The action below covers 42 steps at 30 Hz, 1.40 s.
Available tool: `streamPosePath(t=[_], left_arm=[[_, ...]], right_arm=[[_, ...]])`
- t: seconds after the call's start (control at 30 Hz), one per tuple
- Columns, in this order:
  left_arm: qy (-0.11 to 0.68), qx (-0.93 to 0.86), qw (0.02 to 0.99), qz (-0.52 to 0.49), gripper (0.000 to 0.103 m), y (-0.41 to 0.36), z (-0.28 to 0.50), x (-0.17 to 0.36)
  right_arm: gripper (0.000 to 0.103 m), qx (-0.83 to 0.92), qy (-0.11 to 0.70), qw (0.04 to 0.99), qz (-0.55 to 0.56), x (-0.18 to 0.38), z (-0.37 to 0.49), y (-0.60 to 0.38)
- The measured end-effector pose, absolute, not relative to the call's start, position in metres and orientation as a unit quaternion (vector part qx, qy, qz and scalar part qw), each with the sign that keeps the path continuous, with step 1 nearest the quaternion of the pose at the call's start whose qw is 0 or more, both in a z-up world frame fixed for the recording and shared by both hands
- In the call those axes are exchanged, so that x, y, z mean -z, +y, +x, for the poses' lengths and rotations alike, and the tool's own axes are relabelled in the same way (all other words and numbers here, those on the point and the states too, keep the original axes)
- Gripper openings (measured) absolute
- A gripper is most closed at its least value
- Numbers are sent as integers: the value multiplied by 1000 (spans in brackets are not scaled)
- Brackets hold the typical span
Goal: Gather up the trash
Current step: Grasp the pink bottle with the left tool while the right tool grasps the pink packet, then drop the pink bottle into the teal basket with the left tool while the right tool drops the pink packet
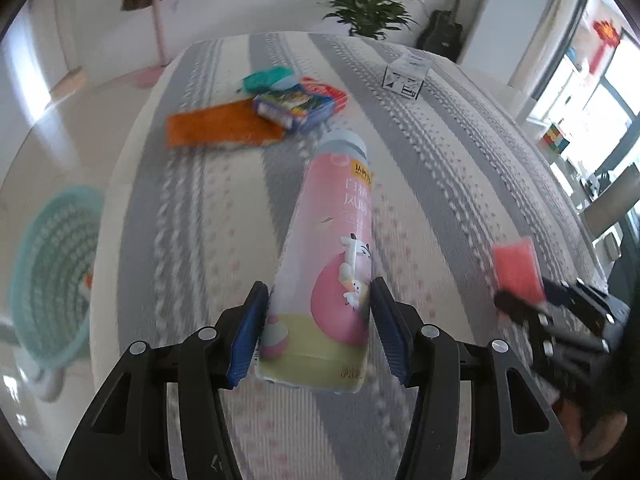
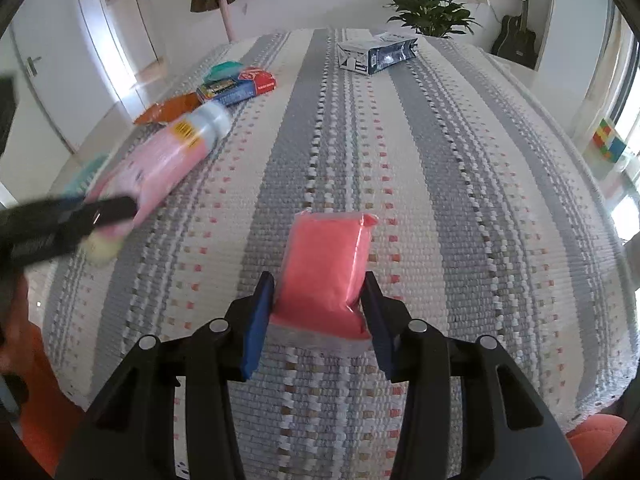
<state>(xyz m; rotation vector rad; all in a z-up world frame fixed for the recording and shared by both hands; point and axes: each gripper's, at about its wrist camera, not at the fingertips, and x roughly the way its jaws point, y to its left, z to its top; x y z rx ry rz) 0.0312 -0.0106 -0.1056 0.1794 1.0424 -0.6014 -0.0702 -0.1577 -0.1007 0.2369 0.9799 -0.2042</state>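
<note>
My left gripper (image 1: 318, 328) is shut on a pink drink bottle (image 1: 332, 248) with a pale blue cap, held above the striped cloth; the bottle also shows at the left of the right wrist view (image 2: 160, 164). My right gripper (image 2: 318, 316) is shut on a red plastic packet (image 2: 326, 268), held just over the cloth; the packet also shows at the right of the left wrist view (image 1: 518, 266). A teal woven basket (image 1: 52, 280) stands on the floor to the left of the table.
At the far left of the striped tablecloth (image 2: 460, 200) lie an orange wrapper (image 1: 216, 126), a blue box (image 1: 296, 106), a red box (image 2: 260, 78) and a teal item (image 1: 264, 78). A white-and-blue carton (image 2: 376, 54) lies at the far edge. A potted plant (image 2: 434, 10) stands behind.
</note>
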Motion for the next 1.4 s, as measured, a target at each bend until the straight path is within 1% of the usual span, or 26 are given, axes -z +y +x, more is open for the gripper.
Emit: streamPosePath(t=[0.13,0.23,0.27,0.3,0.33,0.37,0.4,0.6,0.7,0.73,0.77,0.83,0.87,0.9,1.03,1.23,1.4], left_arm=[[512,284,808,67,51,0,15,111],[504,285,811,81,51,-2,8,111],[503,283,812,85,54,-4,7,111],[500,280,815,87,55,-5,9,109],[498,279,817,88,56,-7,10,106],[495,282,817,88,59,-10,12,103],[493,285,817,89,60,-14,16,101],[501,283,809,121,60,-42,41,105],[506,277,806,135,58,-48,43,111],[506,275,806,138,53,-49,43,113],[509,268,805,142,47,-49,43,116],[507,271,806,140,46,-47,42,117],[505,274,807,136,46,-44,41,116],[500,273,811,131,46,-39,39,115],[470,274,836,74,46,-5,41,92],[415,234,879,-9,46,75,61,36],[387,180,902,-62,46,146,91,4]], right_arm=[[42,88,474,865,138,106,-67,-166],[43,84,473,865,145,107,-66,-168],[51,84,473,865,144,107,-66,-167],[62,84,474,864,144,106,-68,-166],[64,86,472,866,145,105,-70,-166],[64,87,468,867,145,103,-73,-166],[64,87,466,868,146,102,-75,-167],[64,93,469,860,178,102,-80,-175],[64,97,476,853,191,106,-75,-177],[64,101,478,852,188,106,-73,-176],[64,107,482,851,181,106,-69,-173],[55,117,489,848,169,106,-62,-168],[41,122,494,846,160,107,-59,-164],[37,124,497,846,148,107,-55,-161],[36,108,493,855,116,97,-40,-140],[35,37,446,889,94,49,12,-82],[35,-36,411,908,77,16,58,-24]])
